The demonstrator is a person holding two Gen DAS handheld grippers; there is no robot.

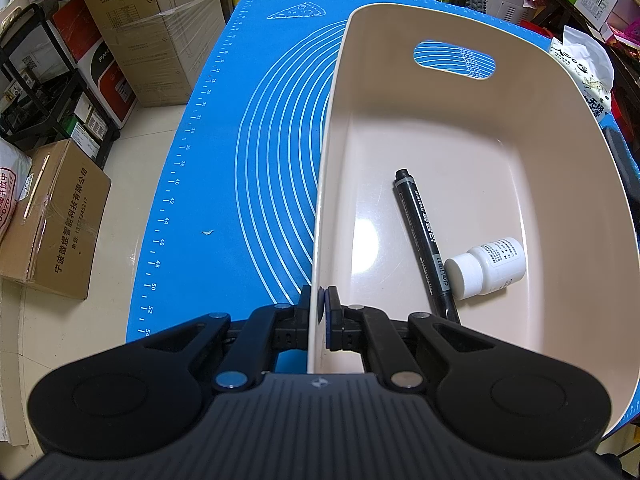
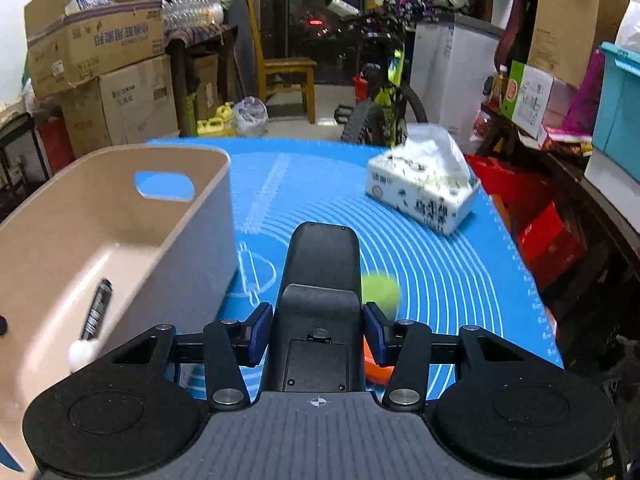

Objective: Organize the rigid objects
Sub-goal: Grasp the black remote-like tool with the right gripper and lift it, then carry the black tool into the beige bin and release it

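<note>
A beige plastic bin stands on the blue mat. My left gripper is shut on the bin's near-left wall. Inside the bin lie a black marker and a small white bottle. In the right wrist view my right gripper is shut on a black remote control, back side up, held above the mat. The bin is to its left, with the marker and bottle showing inside. A green ball and an orange object lie on the mat under the remote's right side.
A tissue pack sits at the mat's far right corner. Cardboard boxes stand on the floor left of the table. A bicycle, a wooden chair and stacked boxes fill the room beyond the table.
</note>
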